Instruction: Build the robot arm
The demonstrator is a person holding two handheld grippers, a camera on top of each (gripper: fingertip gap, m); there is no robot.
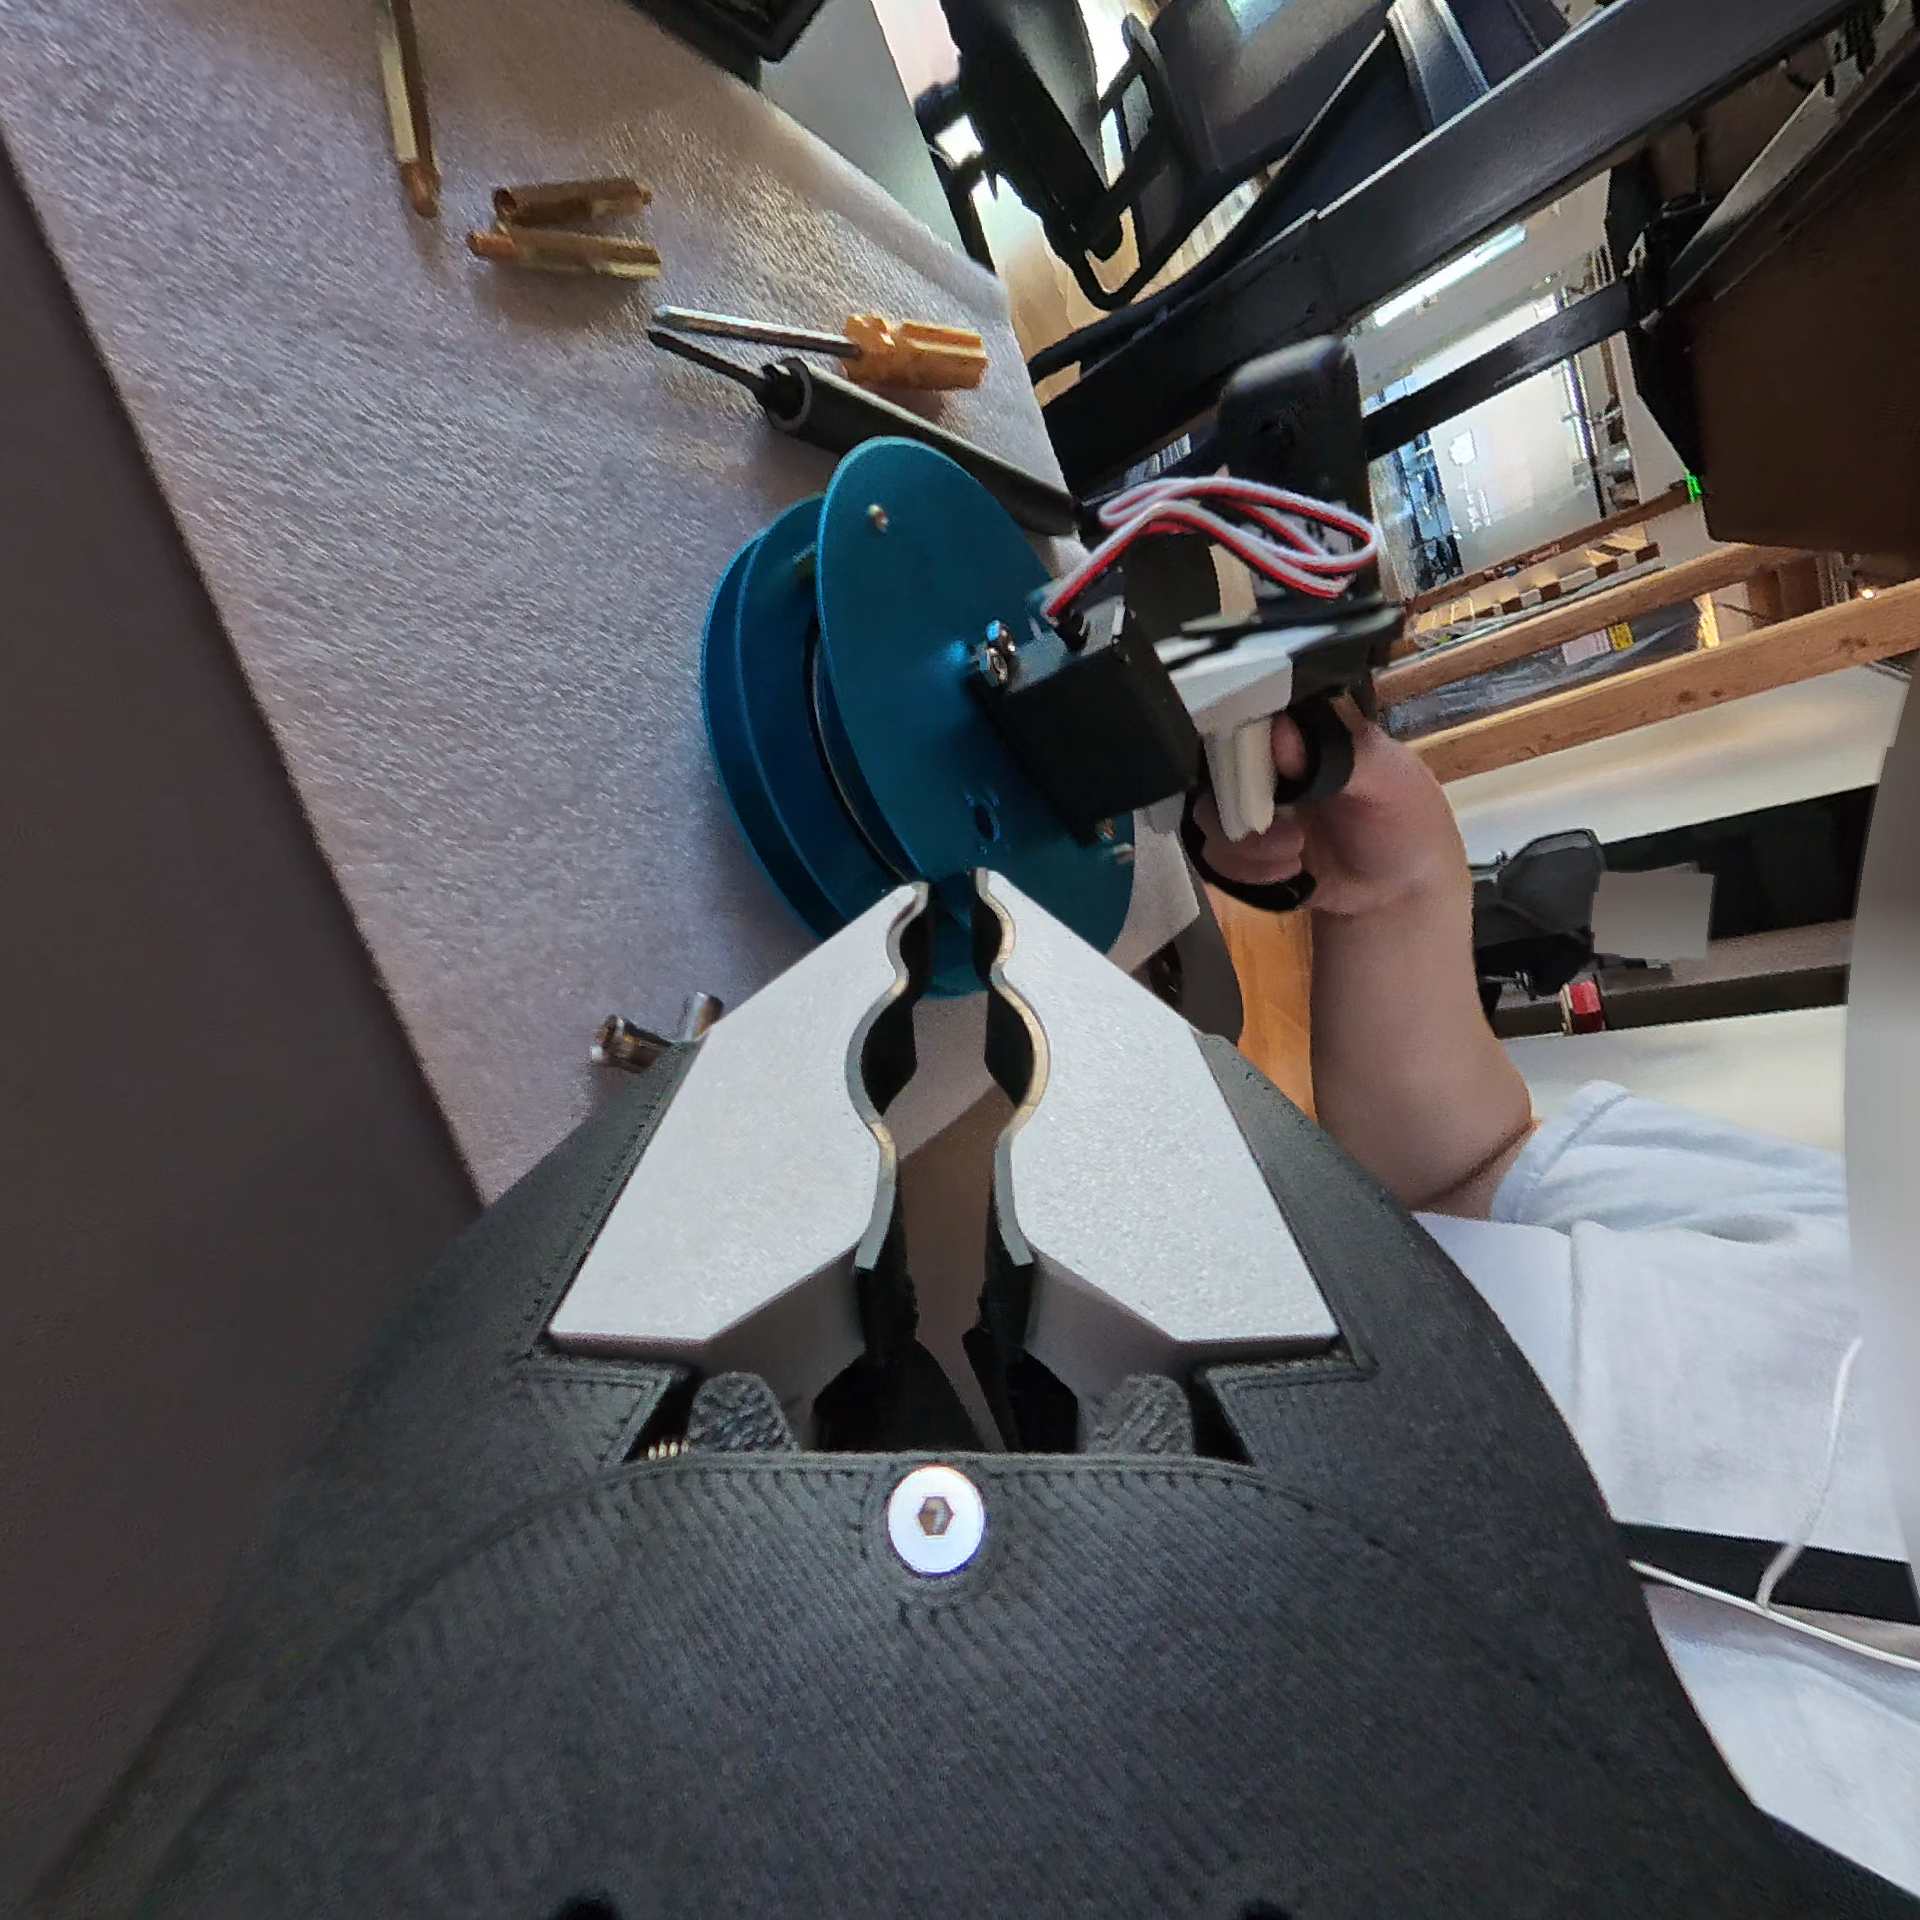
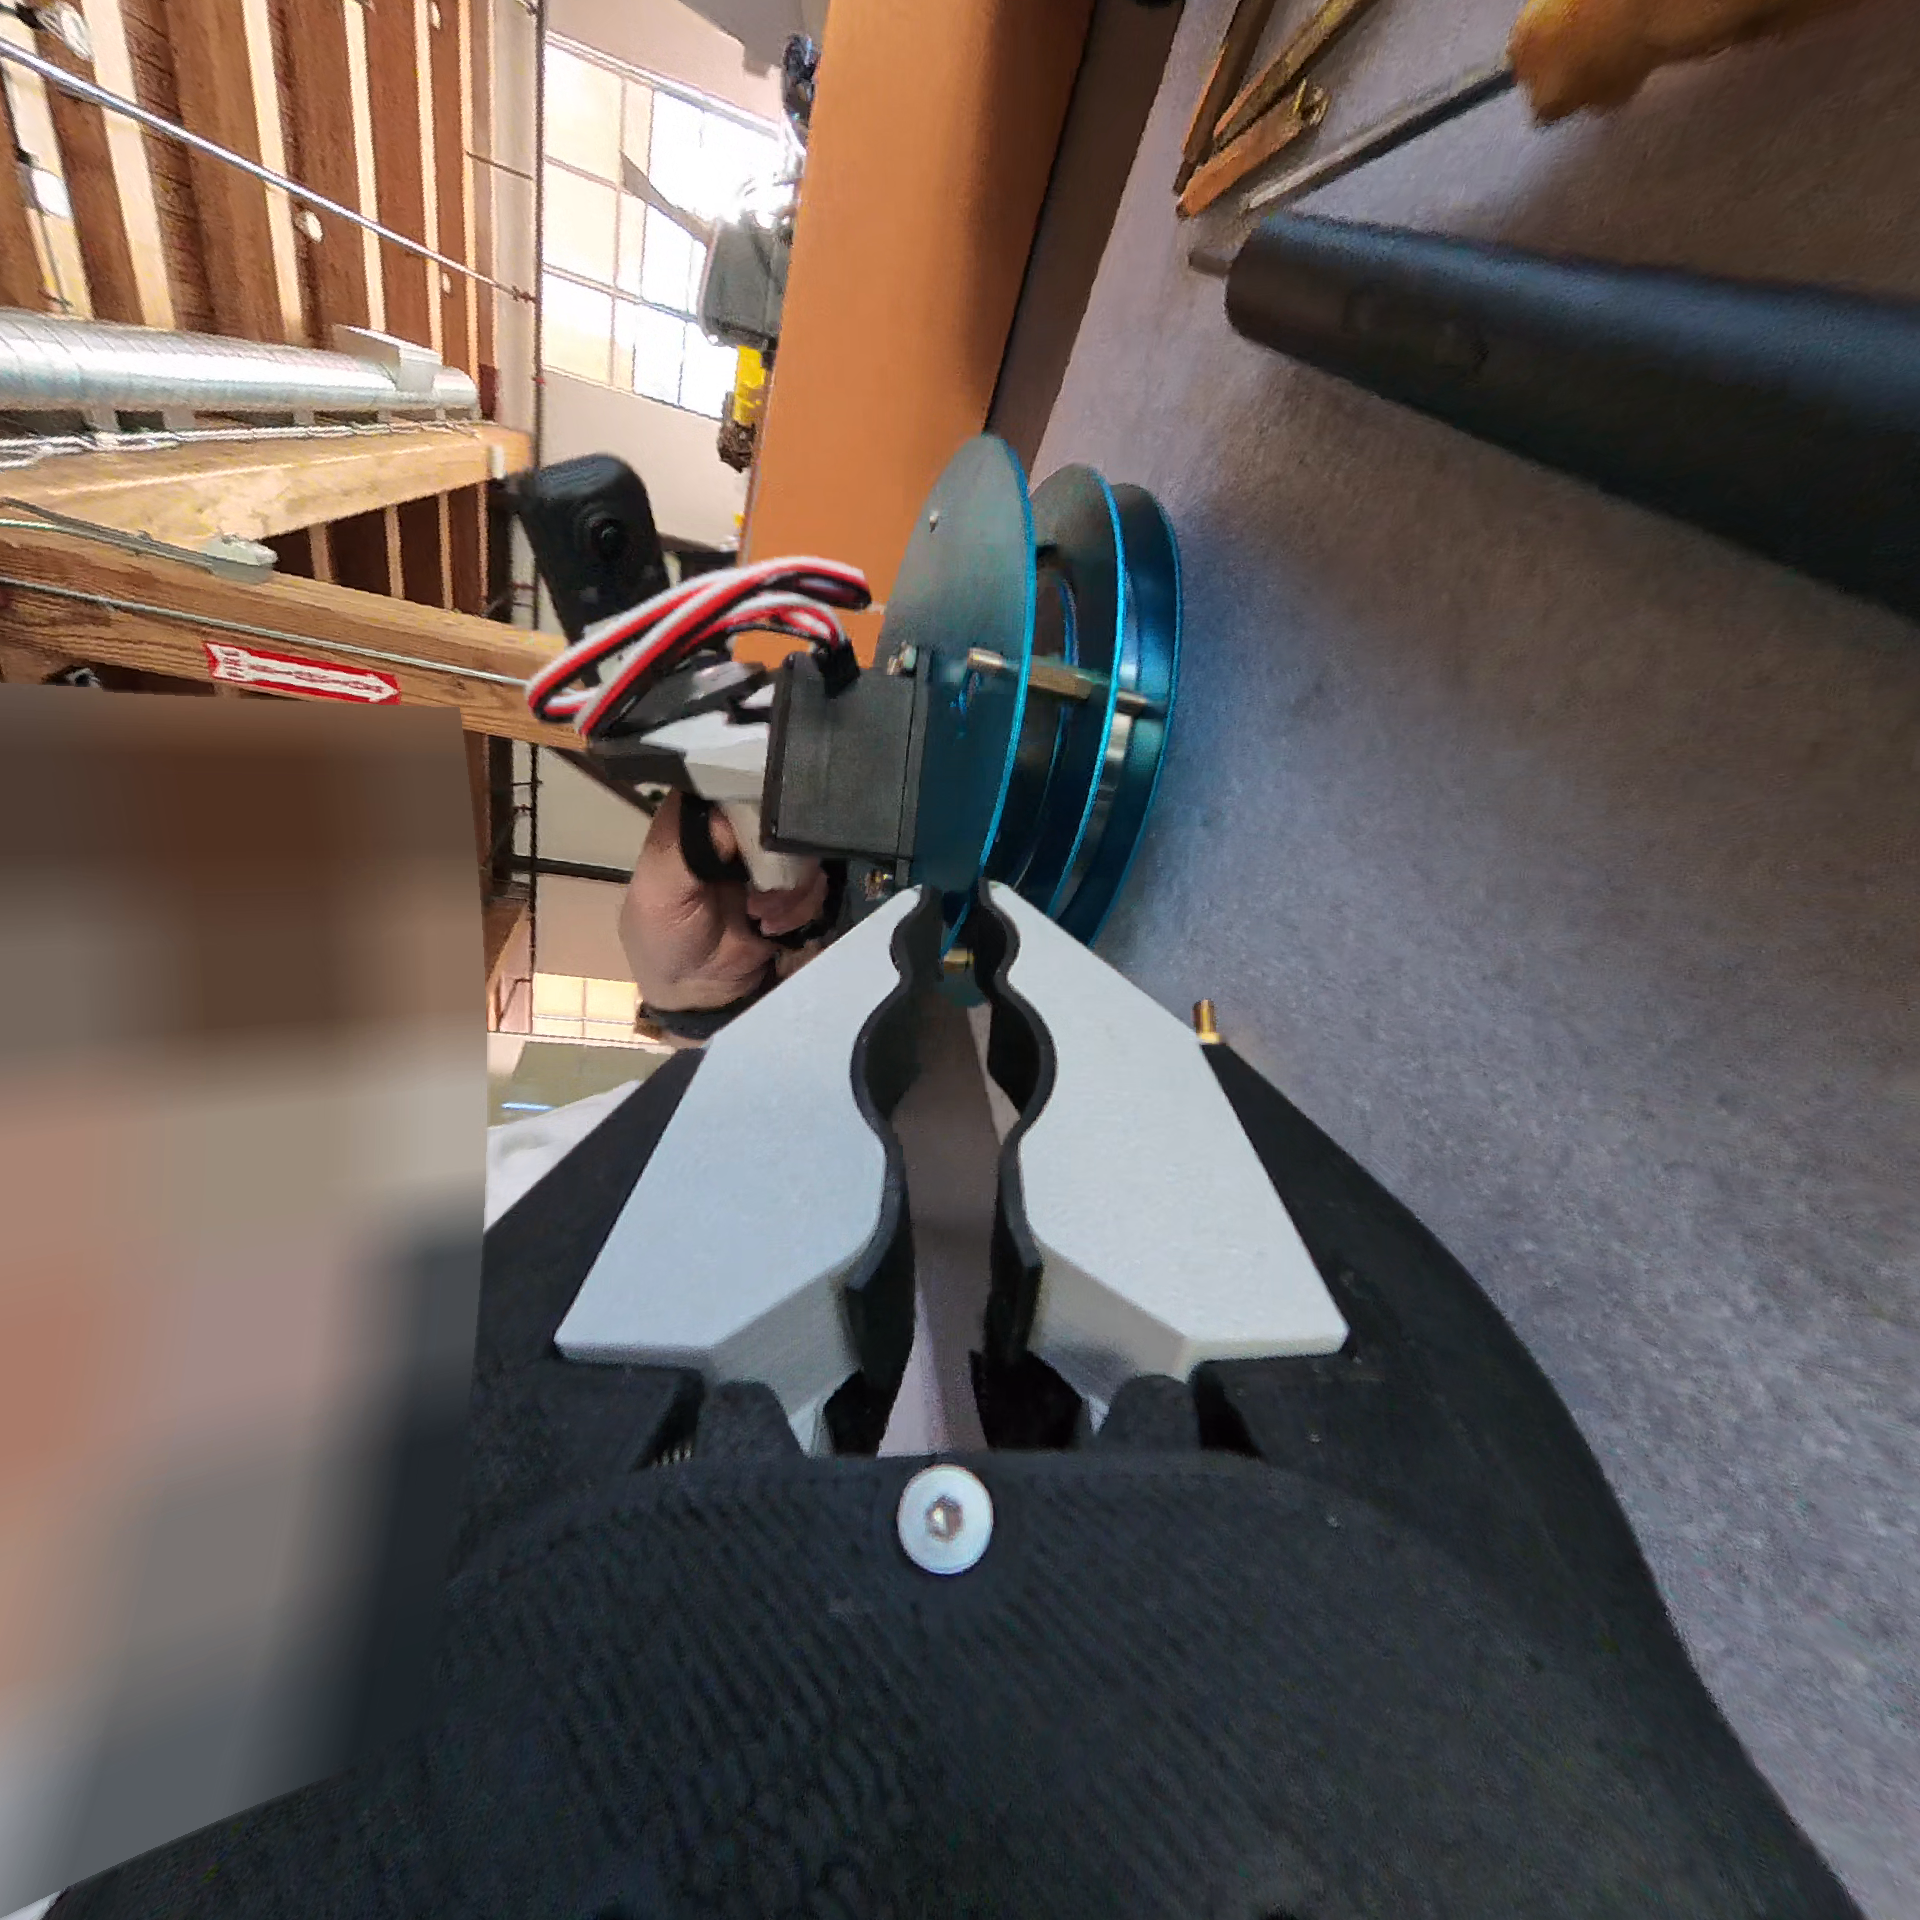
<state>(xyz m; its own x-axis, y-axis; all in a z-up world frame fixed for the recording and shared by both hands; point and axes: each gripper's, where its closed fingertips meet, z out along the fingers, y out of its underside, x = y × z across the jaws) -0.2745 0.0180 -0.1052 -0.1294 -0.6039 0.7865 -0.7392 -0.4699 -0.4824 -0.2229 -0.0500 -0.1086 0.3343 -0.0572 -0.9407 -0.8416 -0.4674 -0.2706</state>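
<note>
While the blue disc stack (image 1: 914, 623) sits on the grey bench (image 1: 416, 540), I see the jaws of my left gripper (image 1: 951, 902) and right gripper (image 2: 954, 902) pinched shut on its top rim. It looks hard, stiff and slippery, so I think the thin rim is the best hold.

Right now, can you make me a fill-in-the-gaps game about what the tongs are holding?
The left tongs and right tongs both pinch the rim of a ____ disc. The box bolted onto that disc is ____. Its looped wires are red, black and ____.
Missing words: blue, black, white.
</note>
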